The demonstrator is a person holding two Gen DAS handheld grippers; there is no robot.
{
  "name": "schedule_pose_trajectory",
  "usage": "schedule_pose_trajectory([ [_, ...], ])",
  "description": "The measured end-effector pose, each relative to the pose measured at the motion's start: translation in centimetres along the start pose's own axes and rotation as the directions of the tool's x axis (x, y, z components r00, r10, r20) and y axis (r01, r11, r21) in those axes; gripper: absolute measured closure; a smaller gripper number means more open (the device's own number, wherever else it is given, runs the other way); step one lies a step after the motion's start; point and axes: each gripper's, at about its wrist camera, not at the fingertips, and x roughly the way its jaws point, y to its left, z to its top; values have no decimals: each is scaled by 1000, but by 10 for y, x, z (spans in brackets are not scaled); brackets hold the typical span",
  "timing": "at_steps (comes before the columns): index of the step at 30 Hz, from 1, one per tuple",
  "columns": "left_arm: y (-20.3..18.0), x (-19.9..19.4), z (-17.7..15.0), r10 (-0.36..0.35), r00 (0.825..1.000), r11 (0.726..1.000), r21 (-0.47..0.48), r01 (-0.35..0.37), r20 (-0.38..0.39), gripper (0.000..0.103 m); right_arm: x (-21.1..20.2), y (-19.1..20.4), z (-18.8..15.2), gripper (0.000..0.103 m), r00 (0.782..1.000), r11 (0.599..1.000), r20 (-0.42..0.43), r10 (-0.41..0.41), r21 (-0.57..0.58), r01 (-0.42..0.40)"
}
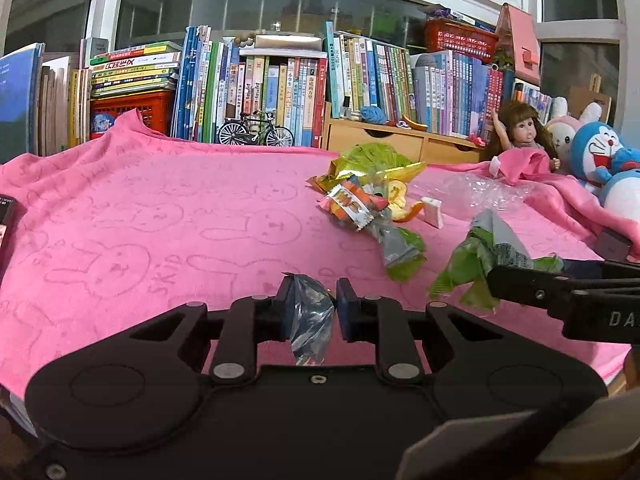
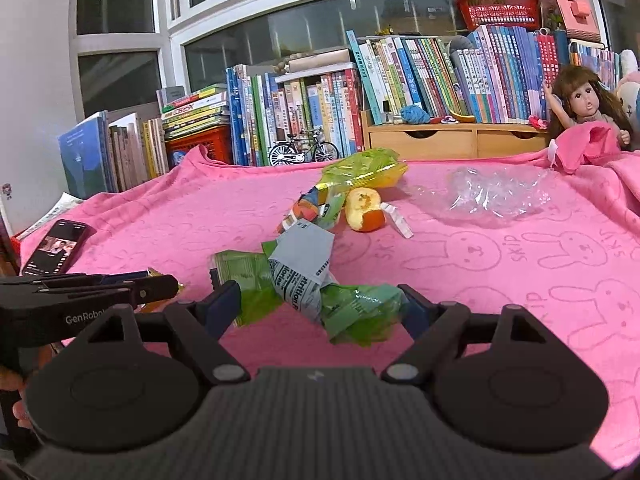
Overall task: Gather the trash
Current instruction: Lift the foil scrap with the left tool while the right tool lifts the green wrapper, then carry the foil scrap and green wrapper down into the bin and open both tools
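- Trash lies scattered on the pink blanket (image 2: pixel 520 272), a loose pile toward twelve o'clock of both grippers, so each piece needs its own pick.
- Left gripper (image 1: pixel 311 304) has its jaws clamped on a crumpled clear wrapper (image 1: pixel 310 320).
- Right gripper (image 2: pixel 320 304) holds a wide green wrapper (image 2: pixel 304 288) between its pads; jaws stand far apart to span it.
- Orange peel (image 2: pixel 366 210) waits at one o'clock beyond.

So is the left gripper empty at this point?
No, the left gripper is shut on a crumpled clear wrapper, pinched between its blue pads above the pink blanket.
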Motion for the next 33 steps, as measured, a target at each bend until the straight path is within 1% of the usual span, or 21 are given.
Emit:
schedule_pose_trajectory([
  [9,-5,-33,-14,-29,999,1000,-3,29,-14,83,-17,11,-16,19,1000,1000,-11,30,-5,-30],
  [16,-1,-55,-28,-20,999,999,-28,18,-38,83,-38,21,-33,19,998,998,-20,59,-12,-59],
  [20,2,-65,-39,-18,997,999,-39,15,-72,83,-52,23,-47,19,995,996,-48,84,29,-83],
  [23,3,-69,-50,-29,993,999,-45,24,-111,83,-62,26,-59,19,993,995,-73,91,38,-89],
  [26,3,-70,-63,-26,988,999,-32,22,-154,83,-67,31,-70,19,991,996,-103,89,30,-86],
  [29,5,-68,-75,-26,979,999,-40,18,-202,83,-65,35,-83,19,984,995,-150,96,32,-92],
  [31,5,-65,-85,-28,969,999,-44,18,-244,83,-61,37,-93,19,977,995,-189,97,35,-92],
  [33,3,-59,-97,-28,955,999,-40,17,-296,83,-56,40,-105,19,969,996,-229,93,30,-88],
])
